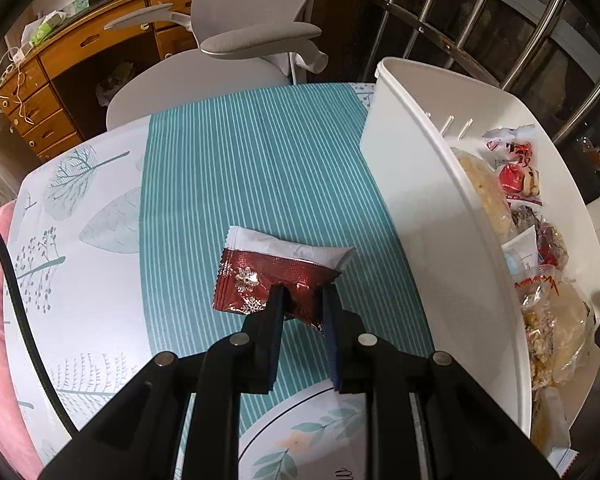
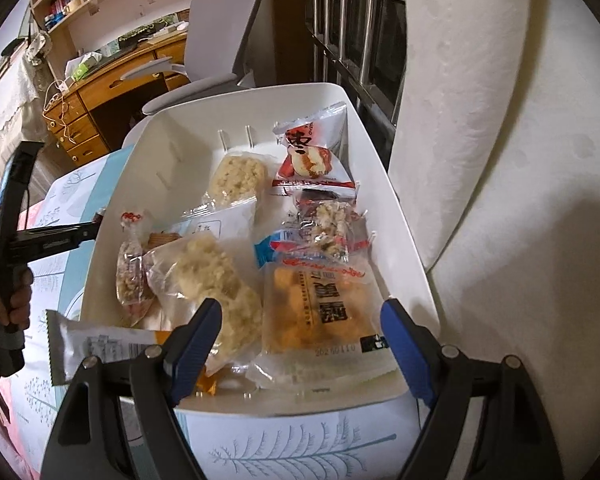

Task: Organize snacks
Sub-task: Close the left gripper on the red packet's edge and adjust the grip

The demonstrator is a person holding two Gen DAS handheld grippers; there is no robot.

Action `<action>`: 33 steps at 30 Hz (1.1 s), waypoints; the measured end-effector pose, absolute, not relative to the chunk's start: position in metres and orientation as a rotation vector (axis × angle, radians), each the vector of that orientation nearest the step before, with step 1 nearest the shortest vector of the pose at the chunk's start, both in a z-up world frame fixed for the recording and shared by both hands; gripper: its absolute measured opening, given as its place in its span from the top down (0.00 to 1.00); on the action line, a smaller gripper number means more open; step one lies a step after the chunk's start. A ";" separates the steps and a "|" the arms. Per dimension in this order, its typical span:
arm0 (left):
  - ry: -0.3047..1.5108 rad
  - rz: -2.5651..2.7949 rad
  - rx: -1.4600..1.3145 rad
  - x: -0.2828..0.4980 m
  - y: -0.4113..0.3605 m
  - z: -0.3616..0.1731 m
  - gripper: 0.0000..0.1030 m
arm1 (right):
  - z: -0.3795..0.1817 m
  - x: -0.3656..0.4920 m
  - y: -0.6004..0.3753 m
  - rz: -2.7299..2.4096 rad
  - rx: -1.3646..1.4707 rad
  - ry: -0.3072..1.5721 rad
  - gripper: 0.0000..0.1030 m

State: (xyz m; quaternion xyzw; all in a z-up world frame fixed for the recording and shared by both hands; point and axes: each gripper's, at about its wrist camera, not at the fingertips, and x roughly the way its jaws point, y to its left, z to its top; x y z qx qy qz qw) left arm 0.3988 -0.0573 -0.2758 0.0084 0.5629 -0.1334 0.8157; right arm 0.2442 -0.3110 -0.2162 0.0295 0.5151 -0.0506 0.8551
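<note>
Pinching the red snowflake packet [image 1: 274,282] with my left gripper [image 1: 302,300], I held my right gripper [image 2: 300,320] spread above the white bin [image 2: 400,216], where the date packet [image 2: 312,152] at 12 o'clock showed "枣".

The left hand-held gripper [image 1: 302,294] is pointing forward and down, its jaws drawn in close — pinching something between the fingertips. The right hand-held gripper [image 2: 300,320] is hanging with jaws spread wide, blue pads [image 2: 406,350] facing inward, gripping nothing.
</note>
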 end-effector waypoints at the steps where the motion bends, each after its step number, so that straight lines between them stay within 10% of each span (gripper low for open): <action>1: 1.202 -0.283 0.014 0.400 -0.056 -0.275 0.84 | -0.218 0.246 -0.310 -0.109 0.063 1.087 0.21; 7: 1.217 -0.276 0.006 0.404 -0.054 -0.271 0.81 | -0.223 0.253 -0.302 -0.110 0.060 1.105 0.21; 13: 1.207 -0.192 0.010 0.413 -0.048 -0.268 0.27 | -0.225 0.256 -0.294 -0.105 0.059 1.109 0.21; 33: 1.294 -0.223 0.073 0.425 -0.072 -0.312 0.20 | -0.222 0.255 -0.298 -0.105 0.068 1.102 0.21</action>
